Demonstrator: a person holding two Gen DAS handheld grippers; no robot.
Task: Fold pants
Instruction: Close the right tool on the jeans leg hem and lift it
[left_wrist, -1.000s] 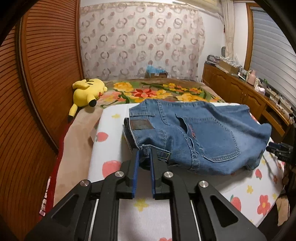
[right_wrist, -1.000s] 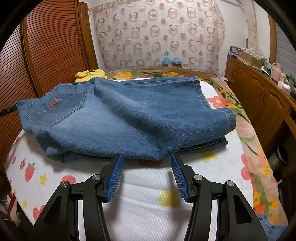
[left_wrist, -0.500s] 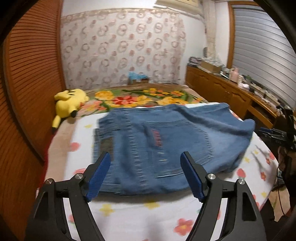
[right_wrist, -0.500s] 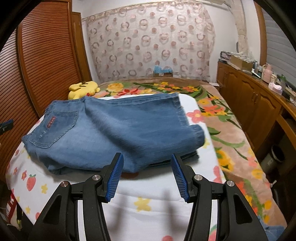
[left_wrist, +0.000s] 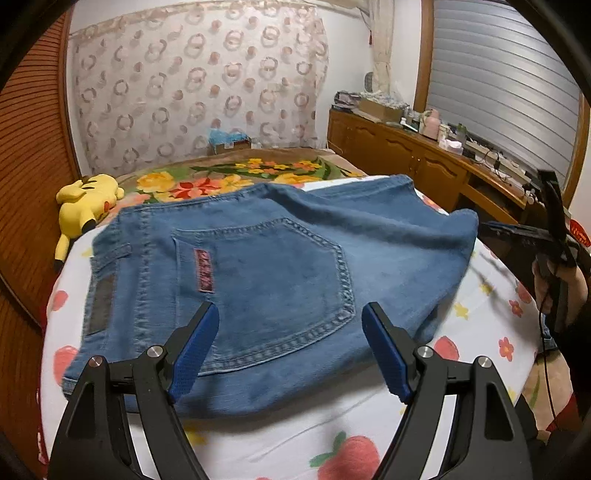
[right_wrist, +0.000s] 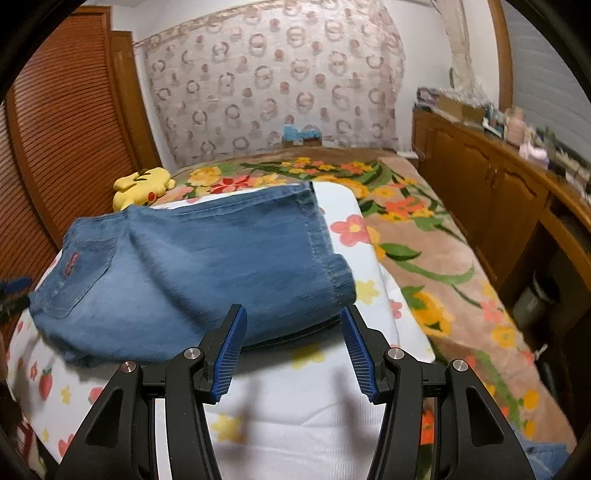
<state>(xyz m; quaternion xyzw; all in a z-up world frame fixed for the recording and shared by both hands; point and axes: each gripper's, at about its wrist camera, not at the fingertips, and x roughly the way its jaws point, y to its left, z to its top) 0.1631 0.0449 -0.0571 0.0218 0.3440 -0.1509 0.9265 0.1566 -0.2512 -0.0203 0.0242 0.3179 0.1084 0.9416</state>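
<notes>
- In the middle of both wrist views, the folded jeans (left_wrist: 266, 273) lie on a white sheet (left_wrist: 295, 439) printed with strawberries and small flowers, spread over the bed (right_wrist: 436, 236).
- The jeans are mid-blue denim, folded into a thick, roughly rectangular bundle; a back pocket (left_wrist: 273, 291) with heavy double stitching and a small red tab faces up, and a dull brown patch (left_wrist: 99, 306) sits on the waistband at the left of the left view.
- In the right view the hemmed leg ends (right_wrist: 332, 266) form the rounded right edge of the bundle, with a dark layer showing under it.
- The left gripper (left_wrist: 291, 354) stands with its blue ribbed fingers (left_wrist: 194, 354) wide apart and nothing pinched, the near edge of the denim showing in the gap between them.
- A second ago those fingers were nipped onto the waistband corner; they have since let go and spread, and the view now faces the pocket instead of the corner.
- The right gripper (right_wrist: 295, 354) holds its fingers (right_wrist: 231, 354) half apart, empty, just short of the jeans' near edge, the same spread as before; the bundle now looks further off than a second ago.
- At the right edge of the left view, a hand (left_wrist: 554, 284) holds the other black tool.
- A yellow plush toy (left_wrist: 86, 206) lies at the upper left on the flowered fleece blanket (right_wrist: 406, 206); wooden cabinets (left_wrist: 406, 155) run along the right, slatted doors along the left.
</notes>
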